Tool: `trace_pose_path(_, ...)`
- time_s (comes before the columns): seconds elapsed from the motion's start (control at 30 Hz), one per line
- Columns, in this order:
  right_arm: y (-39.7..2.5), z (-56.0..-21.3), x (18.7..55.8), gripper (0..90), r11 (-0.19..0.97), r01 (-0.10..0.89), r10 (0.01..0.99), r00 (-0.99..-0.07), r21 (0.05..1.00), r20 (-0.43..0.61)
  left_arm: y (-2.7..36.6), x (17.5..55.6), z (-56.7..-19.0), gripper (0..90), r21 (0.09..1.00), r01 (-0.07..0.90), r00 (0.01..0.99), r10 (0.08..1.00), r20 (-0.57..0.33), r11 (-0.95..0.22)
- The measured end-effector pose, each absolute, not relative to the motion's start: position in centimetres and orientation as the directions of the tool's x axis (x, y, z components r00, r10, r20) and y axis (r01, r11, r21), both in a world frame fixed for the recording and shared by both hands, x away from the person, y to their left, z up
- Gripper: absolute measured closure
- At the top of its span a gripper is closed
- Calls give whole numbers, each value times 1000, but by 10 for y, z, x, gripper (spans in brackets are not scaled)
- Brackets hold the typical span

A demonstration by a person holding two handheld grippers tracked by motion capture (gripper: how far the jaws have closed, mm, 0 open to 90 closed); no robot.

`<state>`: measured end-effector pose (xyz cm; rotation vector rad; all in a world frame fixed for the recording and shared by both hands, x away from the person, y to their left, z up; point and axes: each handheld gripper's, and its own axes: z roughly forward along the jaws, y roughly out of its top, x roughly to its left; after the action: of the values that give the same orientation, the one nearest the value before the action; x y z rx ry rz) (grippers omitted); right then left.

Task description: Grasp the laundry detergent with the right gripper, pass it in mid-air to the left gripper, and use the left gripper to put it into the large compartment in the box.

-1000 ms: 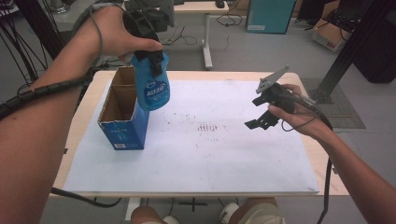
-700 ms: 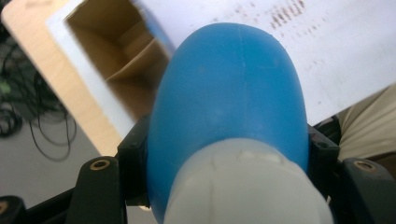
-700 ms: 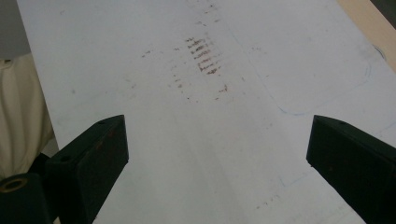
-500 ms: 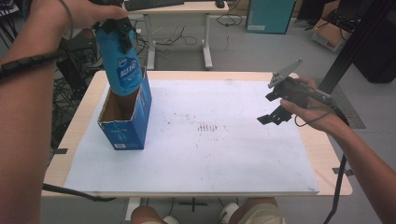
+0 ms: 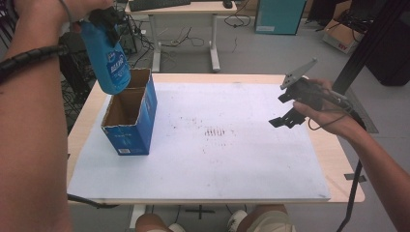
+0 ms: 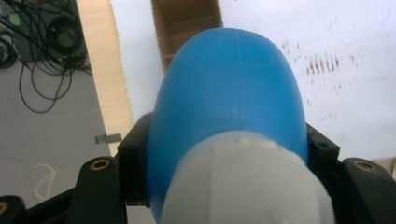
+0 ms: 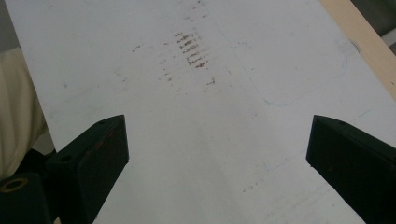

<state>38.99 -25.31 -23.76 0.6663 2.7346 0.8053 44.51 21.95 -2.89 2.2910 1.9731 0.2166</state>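
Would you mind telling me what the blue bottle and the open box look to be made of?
Blue bottle: probably plastic, smooth with a soft sheen, moulded seam visible in the left gripper view, printed label on its side. Open box: cardboard, with a raw brown matte inside, a torn-looking rim and blue printed outer faces.

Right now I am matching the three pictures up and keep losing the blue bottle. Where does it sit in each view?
High view: the blue bottle hangs at upper left, held by the left gripper above the open cardboard box.
Left gripper view: blue bottle in the centre, clamped between the black jaws, white cap nearest.
Right gripper view: not in it.
Shared landmark: the brown smudge marks on the white sheet.
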Motion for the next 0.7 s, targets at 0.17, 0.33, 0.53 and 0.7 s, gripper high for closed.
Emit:
trace_pose_path(0.17,-255,-237,390,57,763,351,466,-880,543,-87,228,448,-30,371,198,977,77,997,29,-82)
trace_pose_path(0.33,-255,-238,388,58,757,357,477,-874,548,-89,233,449,-31,371,216,976,27,999,25,-32)
trace_pose_path(0.53,-255,-236,388,58,761,349,472,-876,547,-97,240,449,-30,371,219,976,-2,1000,28,-4)
trace_pose_path(0.7,-255,-237,388,58,764,342,468,-878,547,-105,242,448,-30,371,226,974,-20,999,26,13)
